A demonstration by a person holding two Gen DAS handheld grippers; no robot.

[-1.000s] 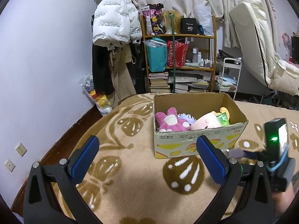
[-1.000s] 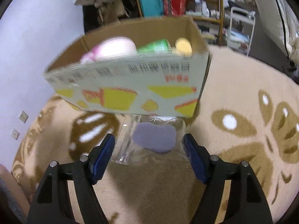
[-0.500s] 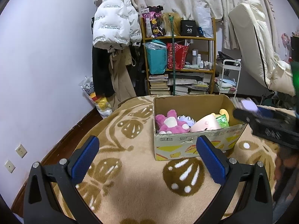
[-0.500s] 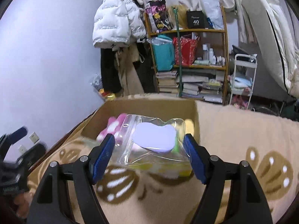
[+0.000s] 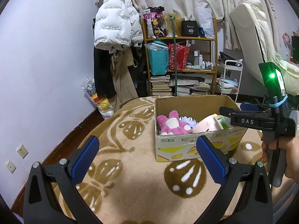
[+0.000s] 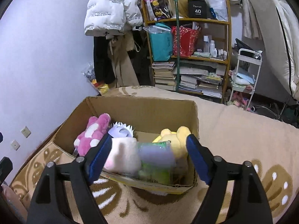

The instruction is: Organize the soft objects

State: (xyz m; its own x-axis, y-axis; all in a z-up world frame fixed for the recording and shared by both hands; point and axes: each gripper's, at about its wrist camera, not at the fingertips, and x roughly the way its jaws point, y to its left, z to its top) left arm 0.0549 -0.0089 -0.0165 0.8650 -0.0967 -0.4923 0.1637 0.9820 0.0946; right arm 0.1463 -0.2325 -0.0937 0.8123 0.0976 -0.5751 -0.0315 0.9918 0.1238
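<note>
A cardboard box (image 5: 194,150) (image 6: 149,110) stands on the patterned blanket. It holds a pink plush (image 5: 172,124) (image 6: 93,133), a pale pink plush (image 5: 206,125) (image 6: 123,156), a yellow plush (image 6: 177,140) and a white-purple toy (image 6: 121,130). A clear bag with a purple pad (image 6: 156,154) lies blurred in the box, between my right gripper's (image 6: 147,159) open fingers. The right gripper hovers over the box's near edge; it also shows in the left wrist view (image 5: 235,114). My left gripper (image 5: 147,160) is open and empty, in front of the box.
A bookshelf (image 5: 183,65) (image 6: 190,56) with books and bags stands behind the blanket. A white jacket (image 5: 114,29) hangs by the wall. A small white cart (image 5: 230,78) and a folded mattress (image 5: 261,43) are at the right.
My right gripper lifted the clear bag with the purple pad from the blanket in front of the box, carried it over the box and opened; the bag dropped in. The left gripper stayed.
</note>
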